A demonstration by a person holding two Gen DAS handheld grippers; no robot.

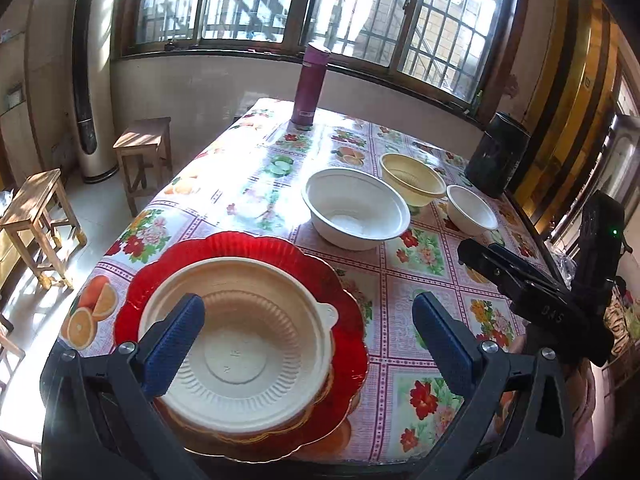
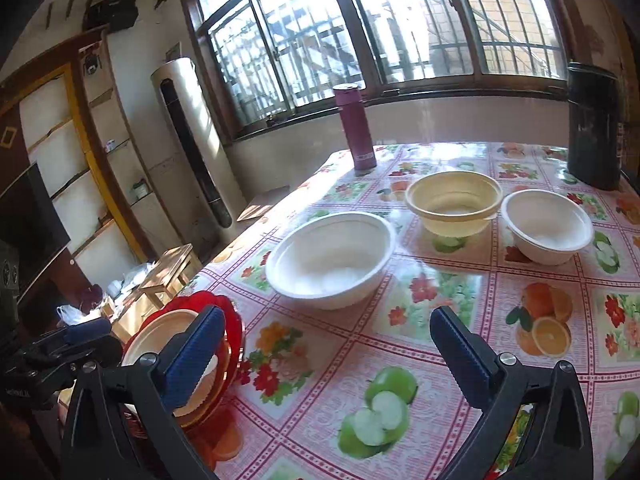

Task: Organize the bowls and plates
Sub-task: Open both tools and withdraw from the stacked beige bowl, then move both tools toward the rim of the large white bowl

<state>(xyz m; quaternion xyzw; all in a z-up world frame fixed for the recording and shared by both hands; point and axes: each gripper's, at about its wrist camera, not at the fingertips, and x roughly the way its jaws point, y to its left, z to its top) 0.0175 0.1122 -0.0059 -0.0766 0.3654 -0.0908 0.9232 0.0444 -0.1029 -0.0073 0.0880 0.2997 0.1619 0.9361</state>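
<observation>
A cream ribbed plate [image 1: 240, 344] lies on a red scalloped plate [image 1: 280, 252] at the table's near left corner; both show in the right wrist view [image 2: 160, 336] [image 2: 208, 300]. A large white bowl [image 1: 356, 208] [image 2: 332, 256], a yellow bowl [image 1: 412, 178] [image 2: 454, 200] and a small white bowl [image 1: 472, 210] [image 2: 546, 226] stand apart mid-table. My left gripper [image 1: 312, 340] is open above the plates, empty. My right gripper [image 2: 328, 352] is open and empty over the tablecloth, short of the large white bowl; it shows in the left wrist view [image 1: 520, 280].
A purple flask [image 1: 310, 84] [image 2: 356, 128] stands at the far edge. A black canister [image 1: 498, 154] [image 2: 592, 124] stands at the far right. The floral tablecloth [image 1: 248, 184] covers the table. Wooden stools [image 1: 144, 148] stand left of it.
</observation>
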